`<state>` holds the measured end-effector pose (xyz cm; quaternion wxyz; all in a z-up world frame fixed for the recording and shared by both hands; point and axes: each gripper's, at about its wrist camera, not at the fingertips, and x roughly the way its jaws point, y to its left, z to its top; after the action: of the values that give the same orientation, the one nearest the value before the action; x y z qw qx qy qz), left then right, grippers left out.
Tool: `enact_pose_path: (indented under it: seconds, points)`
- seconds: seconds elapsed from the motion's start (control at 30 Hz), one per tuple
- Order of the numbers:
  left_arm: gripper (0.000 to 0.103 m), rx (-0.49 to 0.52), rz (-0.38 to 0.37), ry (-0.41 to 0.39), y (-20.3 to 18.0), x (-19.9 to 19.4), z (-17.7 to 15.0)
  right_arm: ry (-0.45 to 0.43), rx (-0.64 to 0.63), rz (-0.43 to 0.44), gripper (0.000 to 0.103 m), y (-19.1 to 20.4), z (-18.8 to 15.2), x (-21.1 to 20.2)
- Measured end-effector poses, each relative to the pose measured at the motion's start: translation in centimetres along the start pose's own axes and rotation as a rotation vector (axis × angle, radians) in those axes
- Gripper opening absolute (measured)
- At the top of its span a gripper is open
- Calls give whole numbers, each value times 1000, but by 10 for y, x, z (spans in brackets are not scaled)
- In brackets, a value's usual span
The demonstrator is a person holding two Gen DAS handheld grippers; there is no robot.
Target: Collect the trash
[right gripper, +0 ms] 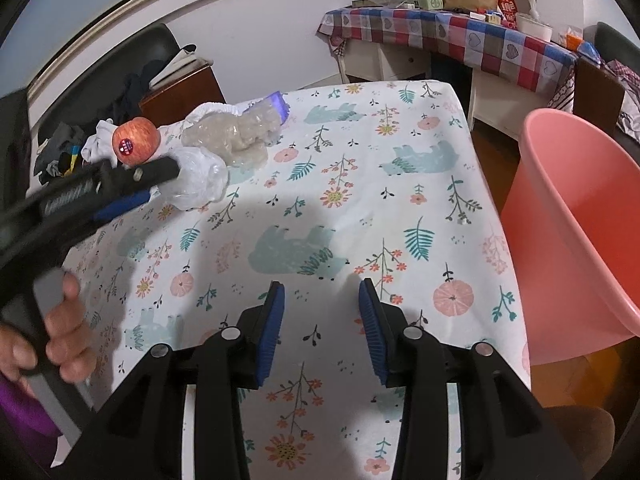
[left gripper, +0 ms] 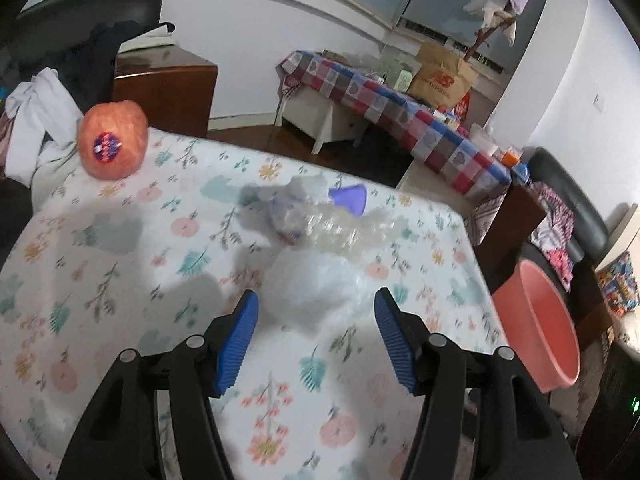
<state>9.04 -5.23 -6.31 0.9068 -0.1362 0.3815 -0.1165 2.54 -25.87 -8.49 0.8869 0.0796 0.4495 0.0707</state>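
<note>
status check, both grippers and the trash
Left gripper open, nothing gripped, facing white crumpled bag. Right gripper open, empty over tablecloth. Crushed bottle behind the bag. Pink bin at table edge. Apple clear of path.

Table wears matt printed cloth, floral and bear pattern, smooth; crumpled clear plastic bag thin and slightly glossy, crushed clear plastic bottle ridged and shiny with a purple plastic cap. Apple waxy-smooth with a glossy sticker; basin smooth pink plastic, faint sheen. Both grippers matt black plastic, ribbed blue rubbery pads, small metal pins; side cabinet glossy dark wood.
</note>
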Motion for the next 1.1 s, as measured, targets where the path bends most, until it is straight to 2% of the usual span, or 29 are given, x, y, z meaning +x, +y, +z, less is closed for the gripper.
enact_pose_path:
  seconds: [0.03,0.1,0.17,0.27,0.5,0.7,0.87,0.97,1.1]
  points:
    - [58,5,2,-8,-2,3,1,0,3,6,40,-1,0,-1]
    - [50,19,22,0,-4,9,0,6,15,37,39,-4,1,0]
    - [25,17,12,17,-1,15,-5,14,19,47,39,-6,5,1]
    - [14,-16,-24,15,7,14,-9,5,6,46,39,-5,20,2]
    - [10,-61,-62,-11,21,-3,-16,-75,-9,116,39,13,81,9]
    - [10,-160,-113,-32,41,-13,-20,-60,56,203,40,18,124,44]
    - [10,-233,-143,15,54,-2,-22,-18,104,215,40,15,141,75]
    - [10,-224,-155,23,50,1,-22,23,122,228,40,16,142,92]
    - [10,-224,-166,30,49,4,-21,34,90,275,38,22,135,96]
